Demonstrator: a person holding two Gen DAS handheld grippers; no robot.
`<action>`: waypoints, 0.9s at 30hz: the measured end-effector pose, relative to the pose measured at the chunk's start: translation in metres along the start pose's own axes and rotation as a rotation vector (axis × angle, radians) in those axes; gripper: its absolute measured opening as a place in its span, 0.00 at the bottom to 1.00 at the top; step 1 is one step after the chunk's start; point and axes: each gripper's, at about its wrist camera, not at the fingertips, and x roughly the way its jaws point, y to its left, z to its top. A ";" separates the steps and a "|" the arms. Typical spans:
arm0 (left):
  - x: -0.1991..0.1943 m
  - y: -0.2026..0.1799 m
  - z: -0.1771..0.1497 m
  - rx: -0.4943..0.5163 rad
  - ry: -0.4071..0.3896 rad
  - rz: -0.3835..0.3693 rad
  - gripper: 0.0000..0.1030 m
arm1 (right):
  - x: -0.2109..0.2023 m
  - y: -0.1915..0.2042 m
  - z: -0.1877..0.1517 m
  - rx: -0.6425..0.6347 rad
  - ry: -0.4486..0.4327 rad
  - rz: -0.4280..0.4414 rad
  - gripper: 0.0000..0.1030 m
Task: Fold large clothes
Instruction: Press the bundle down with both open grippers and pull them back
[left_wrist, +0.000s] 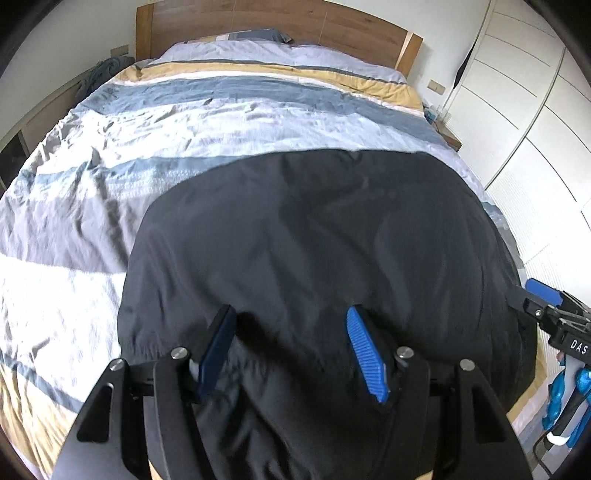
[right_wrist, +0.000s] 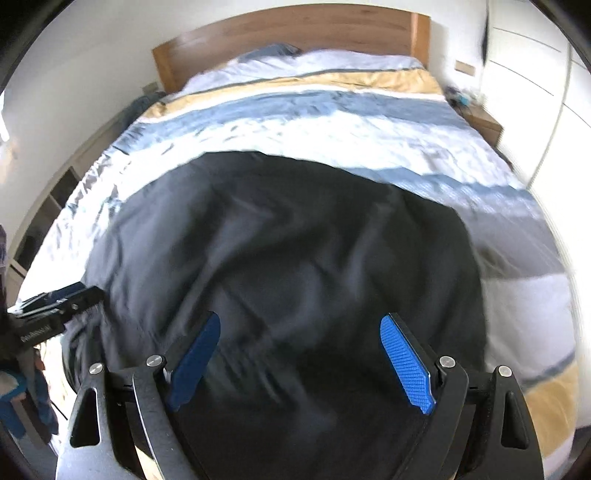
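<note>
Plainly spread over the near half of the bed (left_wrist: 110, 155), the black garment (left_wrist: 314, 229) lies fairly flat, its far edge a straight line across the striped duvet (right_wrist: 332, 125) and its near part running under both tools toward the foot of the bed. It looks thin, soft and limp, with shallow ripples across it, so I judge it light and prone to sag or slide on the smooth bedding when lifted; a corner or a hem edge seems the sensible place to take hold, pinching only one layer. What kind of garment it is cannot be told, since no sleeve or collar shows clearly. The left gripper (left_wrist: 291, 350) hovers low over the near left part of the cloth with its jaws well apart and nothing between the blue pads (left_wrist: 365, 354). The right gripper (right_wrist: 301, 354) sits over the near right part, jaws likewise spread wide and holding nothing; that view is somewhat blurred. Each tool shows at the edge of the other's view, just beside the garment's side edges. The bed is soft and rumpled, so it gives little firm backing for pressing a crease. A wooden headboard (left_wrist: 280, 22) stands at the far end, white wardrobe doors (left_wrist: 524, 110) run along the right, and a low shelf unit (right_wrist: 48, 206) lines the left wall.
</note>
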 end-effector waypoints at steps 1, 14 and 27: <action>0.002 0.000 0.004 0.003 -0.002 0.001 0.59 | 0.005 0.005 0.004 -0.008 -0.002 0.006 0.85; 0.074 -0.013 0.055 0.013 -0.008 -0.052 0.72 | 0.070 0.005 0.038 0.002 0.004 0.026 0.88; 0.121 0.028 0.088 -0.093 0.034 -0.012 0.79 | 0.089 -0.118 0.037 0.222 0.030 -0.143 0.89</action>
